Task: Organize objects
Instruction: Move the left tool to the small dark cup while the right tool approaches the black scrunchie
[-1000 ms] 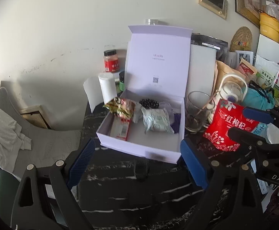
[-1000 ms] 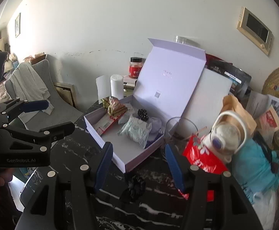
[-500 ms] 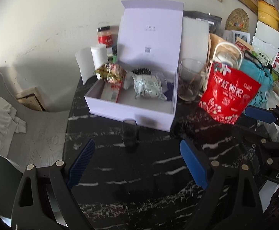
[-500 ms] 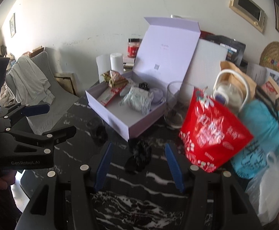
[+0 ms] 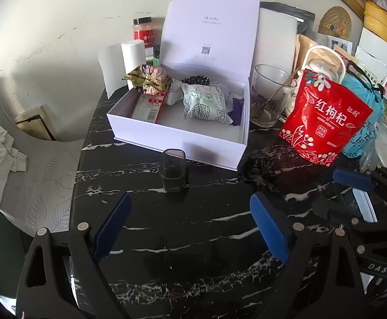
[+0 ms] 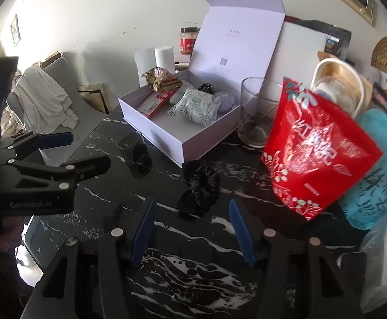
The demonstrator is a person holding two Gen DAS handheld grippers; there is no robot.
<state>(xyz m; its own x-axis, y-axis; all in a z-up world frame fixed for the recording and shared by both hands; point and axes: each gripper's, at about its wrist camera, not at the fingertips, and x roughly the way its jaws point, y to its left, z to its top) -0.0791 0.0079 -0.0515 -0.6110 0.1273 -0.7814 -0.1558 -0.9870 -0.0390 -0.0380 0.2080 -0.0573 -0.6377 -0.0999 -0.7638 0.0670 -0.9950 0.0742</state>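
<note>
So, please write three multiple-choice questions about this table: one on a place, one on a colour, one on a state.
1. Where does the black scrunchie lie?
A. in the box
B. on the table in front of the box
C. in the glass

2. What colour is the pouch beside the glass?
A. red
B. green
C. yellow

3. How is the lid of the box?
A. shut
B. taken off
C. standing open

Answers: 1 B, it rests on the dark marble; 2 A, red with white print; 3 C, the lid stands upright behind the contents.

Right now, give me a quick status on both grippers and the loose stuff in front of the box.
Left gripper open, empty. Right gripper open, empty, black scrunchie just ahead. Small dark cup loose before the open white box. Red pouch crowds the right.
</note>
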